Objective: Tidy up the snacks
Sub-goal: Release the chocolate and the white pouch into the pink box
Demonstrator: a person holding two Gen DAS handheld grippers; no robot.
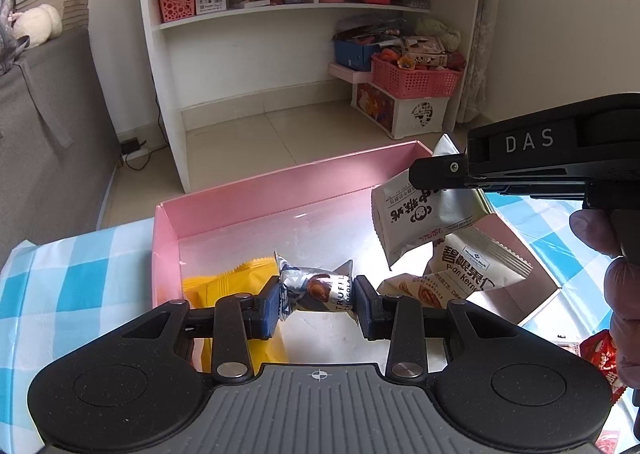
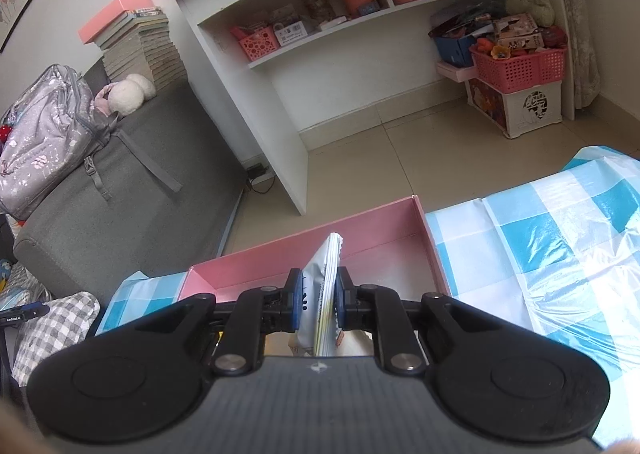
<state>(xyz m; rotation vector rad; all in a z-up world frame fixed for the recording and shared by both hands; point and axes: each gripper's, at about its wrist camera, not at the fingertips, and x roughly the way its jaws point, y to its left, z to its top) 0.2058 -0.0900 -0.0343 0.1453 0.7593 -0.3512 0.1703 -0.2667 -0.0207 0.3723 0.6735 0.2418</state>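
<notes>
Snacks are being carried into the pink box (image 1: pixel 224 194), one in each tool. The left gripper (image 1: pixel 316 300) is being kept pinched on a silver truffle (image 1: pixel 316 288), which is being held just above the box floor. Below and to its left, a yellow pack (image 1: pixel 224 282) is lying in the box; to its right, two more packs (image 1: pixel 460 274) are resting there.

The right gripper (image 2: pixel 320 294) is being kept pressed tight on a white pack (image 2: pixel 322 278), held edge-on between the pads and hanging over the box's right end, above those two packs. In the left view, the same white pack (image 1: pixel 416 214) is seen dangling from that tool.

The step in hand is judged to be the placing of both items. Next, each tool is likely to be lowered a little and its jaws spread, so that the snack is dropped inside the walls.

Bare floor is being left ahead of the truffle, toward the far wall, so room for setting down is ample there. The white pack is being held near the box's right wall; a drop too far right could land it on the checked cloth (image 2: pixel 540 238). The two tools are close together, so contact between them is to be avoided.
</notes>
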